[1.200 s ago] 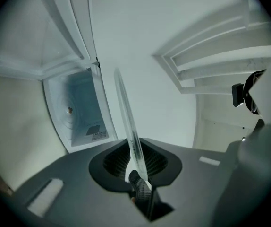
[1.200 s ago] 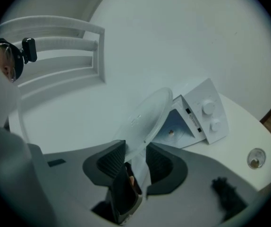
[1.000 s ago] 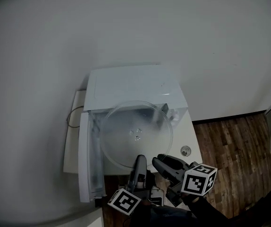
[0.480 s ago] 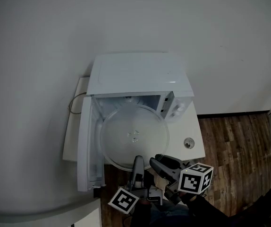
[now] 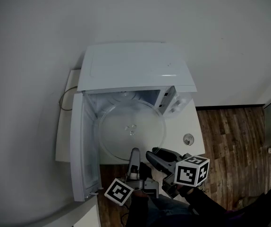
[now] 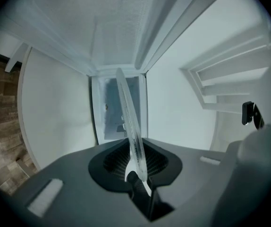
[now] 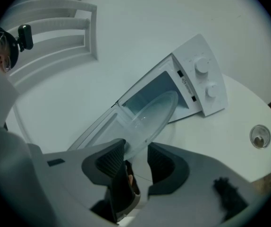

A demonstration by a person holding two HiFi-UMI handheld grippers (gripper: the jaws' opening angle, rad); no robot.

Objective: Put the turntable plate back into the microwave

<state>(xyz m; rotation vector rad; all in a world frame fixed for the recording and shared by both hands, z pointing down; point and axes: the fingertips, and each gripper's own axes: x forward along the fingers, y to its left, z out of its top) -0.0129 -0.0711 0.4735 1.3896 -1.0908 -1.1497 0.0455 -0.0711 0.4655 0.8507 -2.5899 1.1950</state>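
Turntable plate (image 5: 131,138) rim clamped in left gripper (image 5: 135,152), right gripper (image 5: 153,152) just opening around it

No word, brand or number can be read anywhere. The white cube (image 5: 190,170) on the right tool (image 5: 153,153) bears black-and-white square marker patterns, and so does the matching cube (image 5: 118,191) on the left tool (image 5: 134,152); these are codes, not letters. Ahead of the right tool, the white control panel (image 7: 204,82) of the white box-shaped microwave oven (image 5: 135,67) carries small dark print beside its two round knobs, too small to make out.
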